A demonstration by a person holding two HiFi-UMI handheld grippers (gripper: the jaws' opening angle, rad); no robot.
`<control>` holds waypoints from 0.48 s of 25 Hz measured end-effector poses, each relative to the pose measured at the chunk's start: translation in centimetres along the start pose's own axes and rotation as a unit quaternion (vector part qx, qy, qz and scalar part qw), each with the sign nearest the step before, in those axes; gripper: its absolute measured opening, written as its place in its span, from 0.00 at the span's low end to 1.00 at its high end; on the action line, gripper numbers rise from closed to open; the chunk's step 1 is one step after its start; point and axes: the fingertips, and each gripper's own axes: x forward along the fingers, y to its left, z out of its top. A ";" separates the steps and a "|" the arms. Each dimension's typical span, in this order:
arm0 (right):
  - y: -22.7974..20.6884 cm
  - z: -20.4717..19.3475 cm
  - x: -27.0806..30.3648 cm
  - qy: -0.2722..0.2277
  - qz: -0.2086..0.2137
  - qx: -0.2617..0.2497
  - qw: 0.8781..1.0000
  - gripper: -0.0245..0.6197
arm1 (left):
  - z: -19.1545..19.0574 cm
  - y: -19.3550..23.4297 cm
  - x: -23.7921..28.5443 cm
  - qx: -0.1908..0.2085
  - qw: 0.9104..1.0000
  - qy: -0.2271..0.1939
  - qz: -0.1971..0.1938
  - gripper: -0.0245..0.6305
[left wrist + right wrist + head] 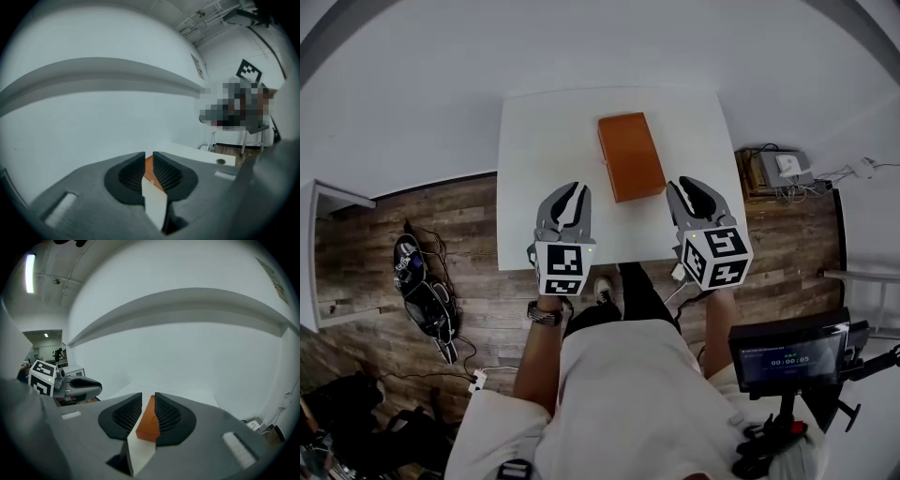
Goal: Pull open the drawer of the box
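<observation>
White tabletop [534,141] against a pale wall, with wood-plank floor [441,216] on both sides and cables [427,300] tangled at the left. The orange box [630,156] lies right of centre, well inside the edges. The left gripper [570,192] and right gripper [694,187] hover over the near edge, flanking the box, jaws parted, gripping nothing.

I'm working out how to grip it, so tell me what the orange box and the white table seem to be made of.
Orange box: probably painted wood or covered board with a matte finish. The colour is flat and even, there is no glare, and the edges are crisp. Which of the two it is I cannot tell.
Table: likely white laminate or painted board. The surface is smooth and uniform with thin, straight edges.
</observation>
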 end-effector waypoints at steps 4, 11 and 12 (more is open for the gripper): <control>0.0 -0.9 0.3 0.012 0.004 0.003 1.000 0.17 | -1.1 -0.4 0.4 0.000 1.000 0.016 -0.011 0.12; -0.3 -1.9 1.2 0.031 0.009 0.012 0.999 0.17 | -3.0 -1.6 1.4 0.022 0.998 0.043 -0.048 0.12; -0.3 -2.1 1.2 0.034 0.009 0.012 0.999 0.17 | -3.2 -1.7 1.3 0.022 0.997 0.044 -0.053 0.12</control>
